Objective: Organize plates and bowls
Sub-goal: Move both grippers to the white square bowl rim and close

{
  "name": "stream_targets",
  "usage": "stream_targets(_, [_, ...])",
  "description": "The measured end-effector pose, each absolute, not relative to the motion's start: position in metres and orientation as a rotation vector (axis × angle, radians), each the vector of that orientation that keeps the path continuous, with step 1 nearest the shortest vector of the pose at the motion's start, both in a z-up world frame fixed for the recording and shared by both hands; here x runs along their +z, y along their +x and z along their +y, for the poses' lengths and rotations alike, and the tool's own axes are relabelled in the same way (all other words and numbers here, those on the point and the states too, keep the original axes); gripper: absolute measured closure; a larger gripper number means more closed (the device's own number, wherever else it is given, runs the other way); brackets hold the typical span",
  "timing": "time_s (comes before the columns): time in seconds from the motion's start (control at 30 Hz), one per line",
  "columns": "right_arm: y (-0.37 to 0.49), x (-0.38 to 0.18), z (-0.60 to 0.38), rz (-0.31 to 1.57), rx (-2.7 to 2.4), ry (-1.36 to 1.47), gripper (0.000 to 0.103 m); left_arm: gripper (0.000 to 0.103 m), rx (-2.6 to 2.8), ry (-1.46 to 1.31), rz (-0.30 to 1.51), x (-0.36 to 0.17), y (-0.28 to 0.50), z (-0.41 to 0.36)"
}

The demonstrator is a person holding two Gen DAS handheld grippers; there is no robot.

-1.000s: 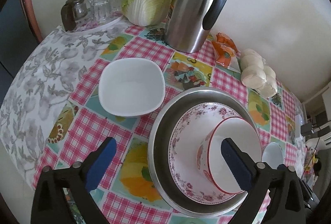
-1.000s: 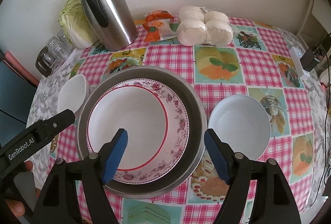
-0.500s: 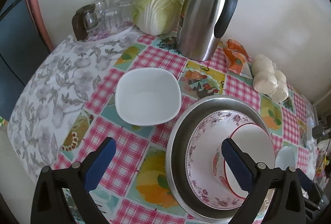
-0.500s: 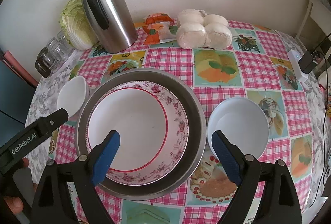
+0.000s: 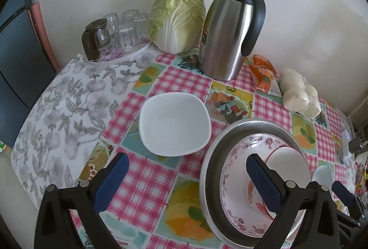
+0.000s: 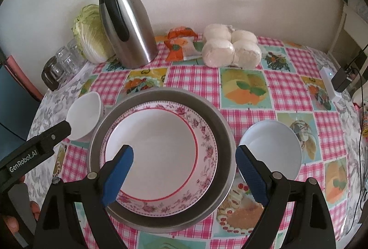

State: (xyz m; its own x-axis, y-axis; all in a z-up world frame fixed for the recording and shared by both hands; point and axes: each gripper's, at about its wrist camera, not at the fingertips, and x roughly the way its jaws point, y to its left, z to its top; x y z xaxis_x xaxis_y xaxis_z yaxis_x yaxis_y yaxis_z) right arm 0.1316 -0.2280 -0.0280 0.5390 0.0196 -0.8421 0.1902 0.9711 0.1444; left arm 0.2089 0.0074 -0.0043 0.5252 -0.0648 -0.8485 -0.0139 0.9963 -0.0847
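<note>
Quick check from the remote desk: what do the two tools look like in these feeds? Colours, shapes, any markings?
Both tools are matte black plastic with two angled arms, silver pivot bolts and blue ribbed pads on the fingertips. The right tool and left tool look alike. The left tool's side, seen in the right wrist view, carries white "GenRobot.AI" lettering. No cables or sleeves show.

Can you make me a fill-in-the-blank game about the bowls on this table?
1. The floral bowl sits inside a big ____ bowl.
2. The square white bowl has ____ inside it.
3. The steel jug has a ____ handle.
4. Both the left gripper and right gripper are ____.

Missing words: metal; nothing; black; open
</note>
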Motion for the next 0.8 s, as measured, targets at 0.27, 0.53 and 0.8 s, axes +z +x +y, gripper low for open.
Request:
stream_targets(0.27, [0.134,-0.023,-0.217,0.942,-0.119,0.211,0.012,0.0,-0.01,-0.14,1.005,-0.008,0.219,0.038])
stream_targets(0.53, [0.139,-0.018,-0.193,0.929,-0.079,0.212,0.012,0.0,-0.012,-0.221,0.995,-0.012,0.23,0.066])
stream_targets(0.8, [0.155,-0.007,-0.167,0.942,0.008,0.235,0.012,0.0,-0.037,-0.351,1.038,-0.023,0.242,0.095])
